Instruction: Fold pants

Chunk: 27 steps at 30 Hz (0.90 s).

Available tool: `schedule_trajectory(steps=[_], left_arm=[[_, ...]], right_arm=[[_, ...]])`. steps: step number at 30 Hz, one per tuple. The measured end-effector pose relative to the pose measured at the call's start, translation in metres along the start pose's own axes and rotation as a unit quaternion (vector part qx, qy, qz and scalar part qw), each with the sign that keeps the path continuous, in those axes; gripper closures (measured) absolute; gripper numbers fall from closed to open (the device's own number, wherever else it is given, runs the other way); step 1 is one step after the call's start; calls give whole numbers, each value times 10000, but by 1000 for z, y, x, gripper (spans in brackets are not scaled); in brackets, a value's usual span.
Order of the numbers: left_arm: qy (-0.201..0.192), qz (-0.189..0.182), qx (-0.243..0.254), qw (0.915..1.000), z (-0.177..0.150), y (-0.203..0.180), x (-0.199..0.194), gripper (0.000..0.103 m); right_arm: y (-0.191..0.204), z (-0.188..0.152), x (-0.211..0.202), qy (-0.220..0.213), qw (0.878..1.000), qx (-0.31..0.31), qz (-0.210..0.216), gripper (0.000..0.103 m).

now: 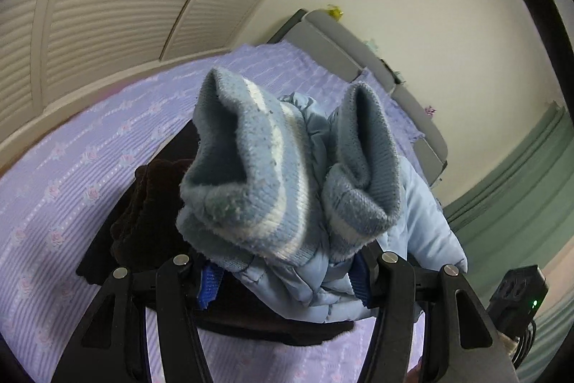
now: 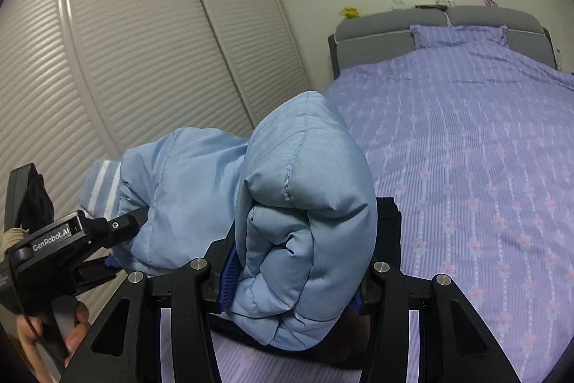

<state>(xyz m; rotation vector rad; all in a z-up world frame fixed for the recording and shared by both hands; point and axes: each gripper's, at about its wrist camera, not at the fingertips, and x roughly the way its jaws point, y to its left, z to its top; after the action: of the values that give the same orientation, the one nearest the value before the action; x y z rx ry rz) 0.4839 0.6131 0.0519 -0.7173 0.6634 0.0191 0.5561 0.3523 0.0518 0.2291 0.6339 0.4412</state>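
Note:
The light blue padded pants [image 2: 305, 218] are folded into a thick bundle and held above the bed. My right gripper [image 2: 290, 282] is shut on the folded padded end. My left gripper [image 1: 287, 279] is shut on the other end, where two knit cuffs [image 1: 247, 174] with a white stripe stick up in front of the camera. The left gripper also shows in the right wrist view [image 2: 122, 228], gripping the pants near the striped cuffs [image 2: 102, 185]. A dark brown garment [image 1: 150, 203] lies on the bed under the pants.
The bed has a lilac flowered cover [image 2: 484, 167], a matching pillow [image 2: 459, 34] and a grey headboard [image 2: 380, 27]. White louvred closet doors [image 2: 125, 60] stand along the left side. A dark garment [image 2: 389, 232] lies beneath the bundle.

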Motion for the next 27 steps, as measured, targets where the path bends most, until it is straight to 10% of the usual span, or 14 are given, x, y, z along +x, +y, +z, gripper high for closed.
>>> schedule_trajectory(steps=[6,11,18,27], left_arm=[[458,28,-384,9982,-4,40,22,38],[831,-204,-1013,9912,-7,70,18,28],[508,-222,-1785,9824,1,58,-14,17],[-597,1398,-592,9866,-10,6,-94,9]], right_arm=[[-4,-22,38,202,9997,74,67,55],[-30,-26,37,335,9969,700,124,18],[-22,5,16,212,9982,565,-13,16],[-4,18,-33,-78,10000,15,42,16]])
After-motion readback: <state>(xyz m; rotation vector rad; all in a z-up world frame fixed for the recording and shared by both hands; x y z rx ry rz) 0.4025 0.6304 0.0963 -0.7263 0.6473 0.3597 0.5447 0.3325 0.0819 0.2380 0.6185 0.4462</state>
